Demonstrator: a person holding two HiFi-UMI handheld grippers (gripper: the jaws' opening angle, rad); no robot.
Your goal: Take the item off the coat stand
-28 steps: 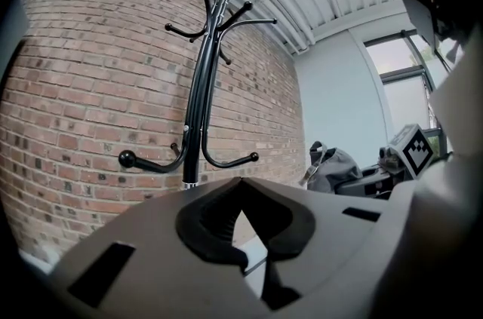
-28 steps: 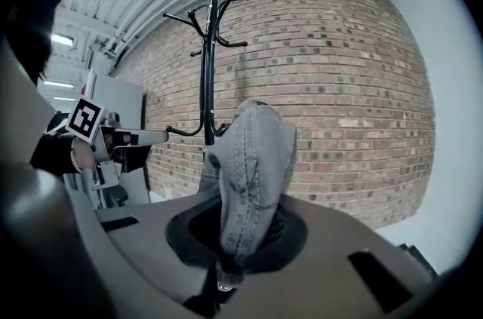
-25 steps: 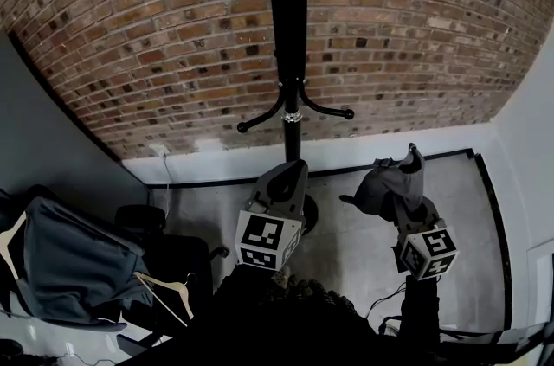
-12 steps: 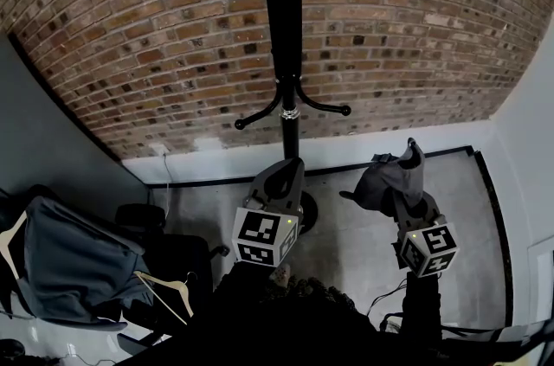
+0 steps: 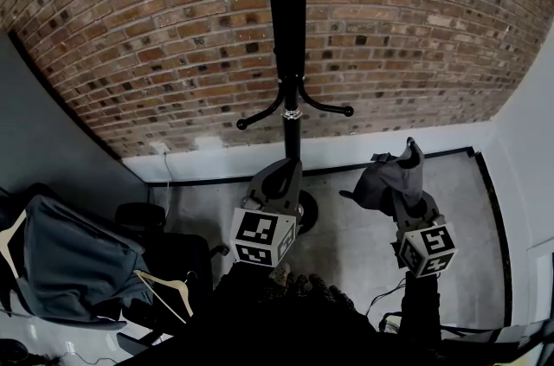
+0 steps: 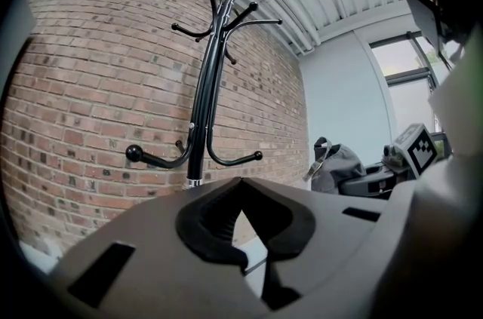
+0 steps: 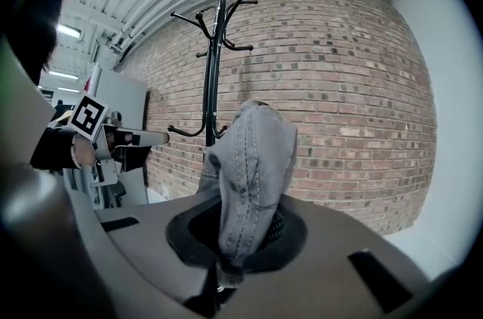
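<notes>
The black coat stand point(image 5: 286, 53) rises in front of the brick wall, and its visible hooks are bare. It also shows in the left gripper view point(image 6: 201, 114) and in the right gripper view point(image 7: 212, 69). A grey stitched fabric item point(image 5: 388, 181) hangs away from the stand, to its right. My right gripper point(image 5: 405, 202) is shut on it, and the cloth bunches up out of the jaws point(image 7: 253, 159). My left gripper point(image 5: 279, 174) sits just in front of the stand's pole, shut and empty point(image 6: 253, 228).
The stand's round base point(image 5: 305, 212) rests on the grey floor by the white skirting. At lower left a dark garment point(image 5: 69, 256) lies over a wooden hanger point(image 5: 169, 285) beside a black chair point(image 5: 169, 247). A grey partition is at left, a white wall at right.
Hardly anything differs: the view shifts a little, and both grippers stay almost where they were. The right one still holds the grey item.
</notes>
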